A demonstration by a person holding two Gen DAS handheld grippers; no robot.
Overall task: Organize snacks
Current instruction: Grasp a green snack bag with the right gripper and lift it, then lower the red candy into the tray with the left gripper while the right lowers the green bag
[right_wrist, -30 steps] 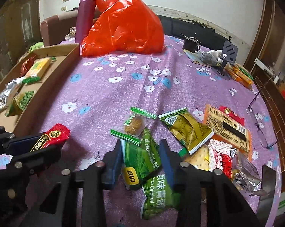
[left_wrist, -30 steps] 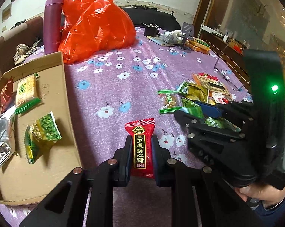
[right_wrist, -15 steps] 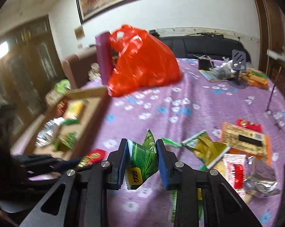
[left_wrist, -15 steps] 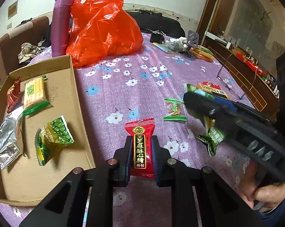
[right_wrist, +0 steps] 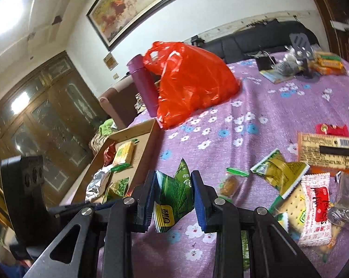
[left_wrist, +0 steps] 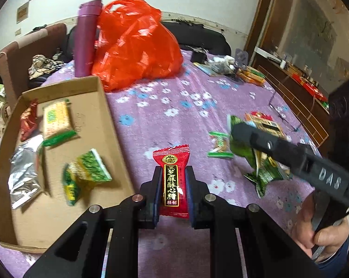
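Note:
My left gripper (left_wrist: 173, 180) is shut on a red candy packet (left_wrist: 172, 178) and holds it above the purple floral tablecloth, just right of the cardboard tray (left_wrist: 105, 120). My right gripper (right_wrist: 174, 192) is shut on a green snack packet (right_wrist: 172, 199) and holds it raised in the air, right of the tray (right_wrist: 149, 153). The right gripper also shows in the left wrist view (left_wrist: 239, 136), with the green packet (left_wrist: 255, 162) hanging from it. The tray holds several snack packets, among them a green pea bag (left_wrist: 86, 173) and a yellow cracker pack (left_wrist: 56, 118).
Loose snacks lie at the right of the table: a gold-green packet (right_wrist: 281, 171), a white-red cracker pack (right_wrist: 313, 208), an orange box (right_wrist: 327, 153), a small wrapped cake (left_wrist: 219, 143). A red plastic bag (left_wrist: 132, 44) and purple bottle (left_wrist: 86, 37) stand behind the tray.
My right gripper lifted the green packet off the table and swung up and left toward the tray. My left gripper rose and drew back a little with the red candy still held.

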